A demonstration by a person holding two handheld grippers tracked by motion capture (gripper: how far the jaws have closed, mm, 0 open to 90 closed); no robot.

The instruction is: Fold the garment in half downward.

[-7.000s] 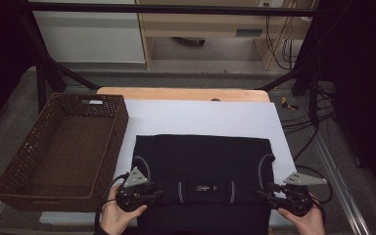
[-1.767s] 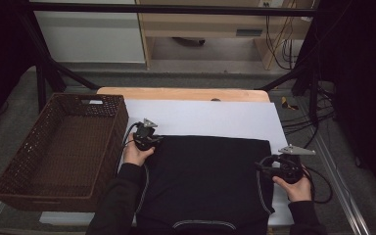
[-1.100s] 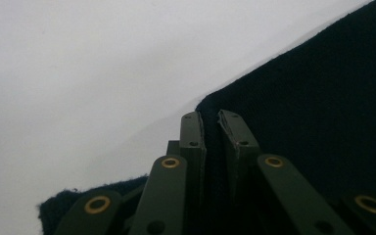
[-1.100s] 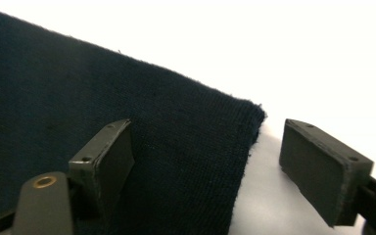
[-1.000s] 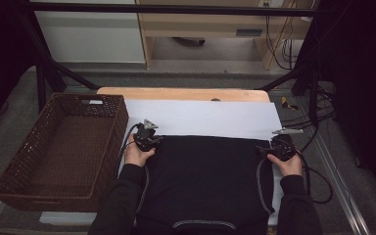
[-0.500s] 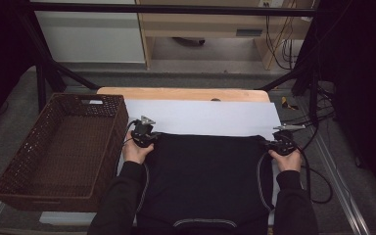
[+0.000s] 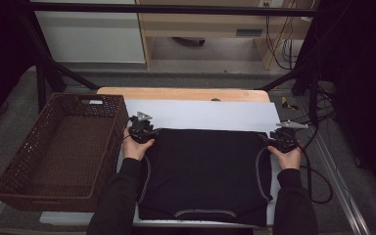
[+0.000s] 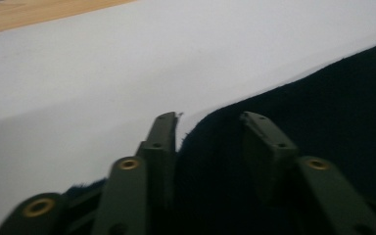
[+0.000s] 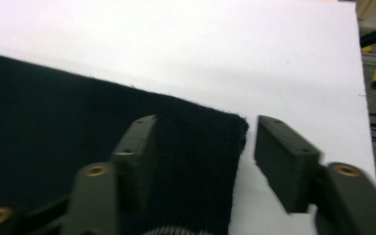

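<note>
Both jaws just opened, part-open, releasing black garment; left gripper, right gripper straddle its far corners.

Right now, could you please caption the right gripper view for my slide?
Open right claw straddling a far corner of the black garment on the white sheet.

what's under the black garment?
A white sheet lies under the garment, showing along its far edge and at both far corners. The sheet rests on a wooden table. How far the sheet runs beneath the cloth is covered.
</note>
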